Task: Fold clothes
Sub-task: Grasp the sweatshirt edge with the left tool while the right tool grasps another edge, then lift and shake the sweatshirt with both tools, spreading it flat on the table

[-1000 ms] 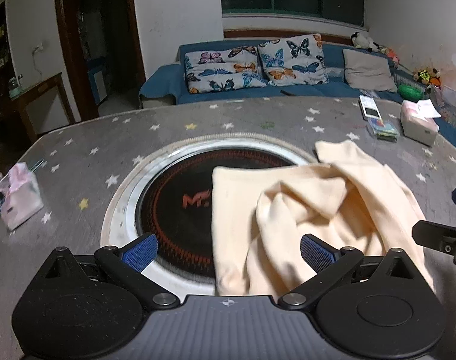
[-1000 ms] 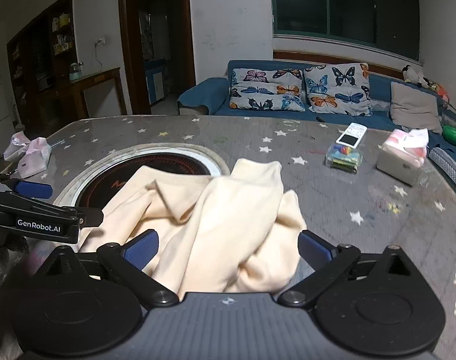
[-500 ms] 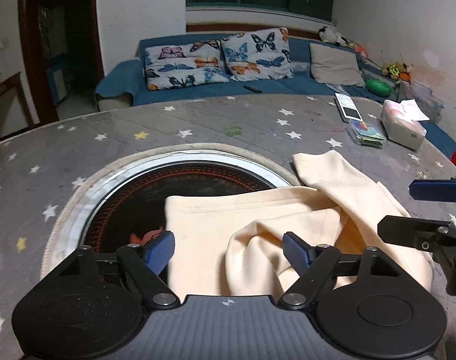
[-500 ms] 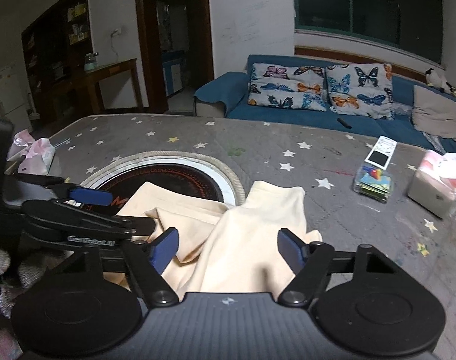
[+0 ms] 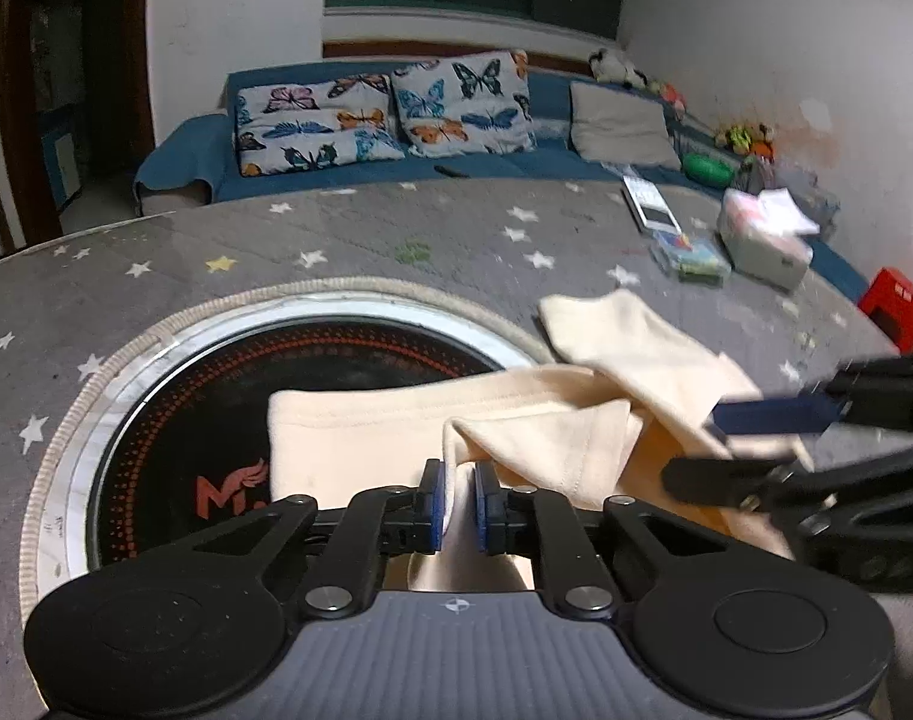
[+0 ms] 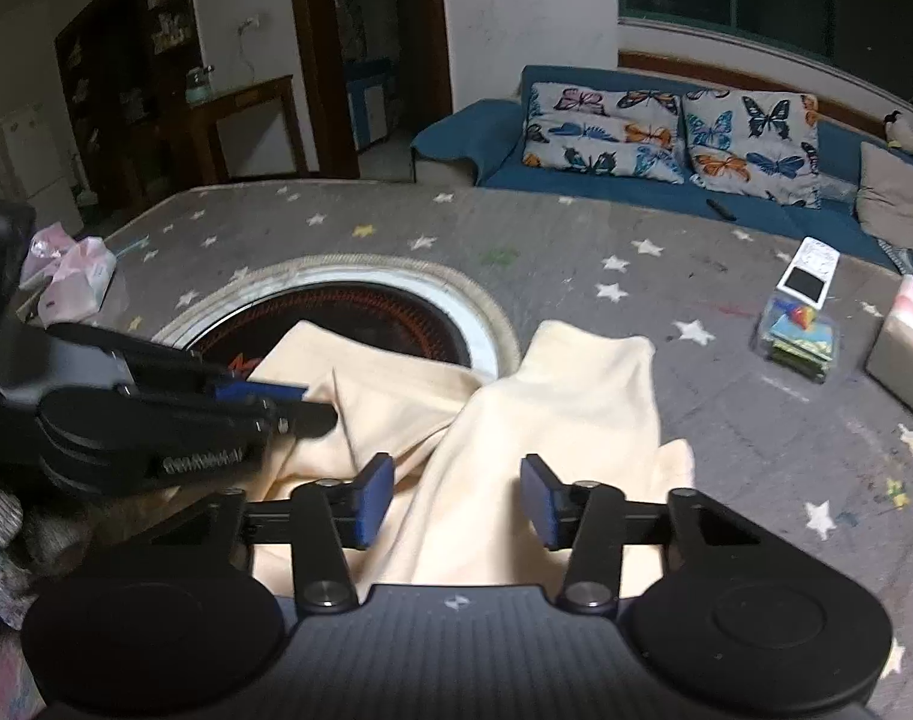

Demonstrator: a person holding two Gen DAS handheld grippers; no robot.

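A crumpled cream garment [image 5: 348, 444] lies on the grey starred table, partly over the round black hotplate [image 5: 174, 420]. My left gripper [image 5: 456, 498] is closing, and its blue pads pinch a raised fold at the garment's near edge. In the right wrist view the same garment [image 6: 576, 396] runs under my right gripper [image 6: 456, 498]. Its jaws are closing with a ridge of cloth between them, and the pads stand apart from it. The right gripper [image 5: 714, 447] shows at the right of the left wrist view. The left gripper [image 6: 312, 405] shows at the left of the right wrist view.
A white tissue box [image 5: 762, 240], a clear box of colourful items [image 5: 690, 255] and a red box [image 5: 894, 309] sit at the table's far right. A pink tissue pack [image 6: 78, 282] lies at the far left. A blue sofa [image 6: 504, 120] stands beyond the table.
Both grippers came forward and lower onto the garment while their jaws narrowed. The left pads went from wide apart to pinching a fold. The right pads came about halfway together.
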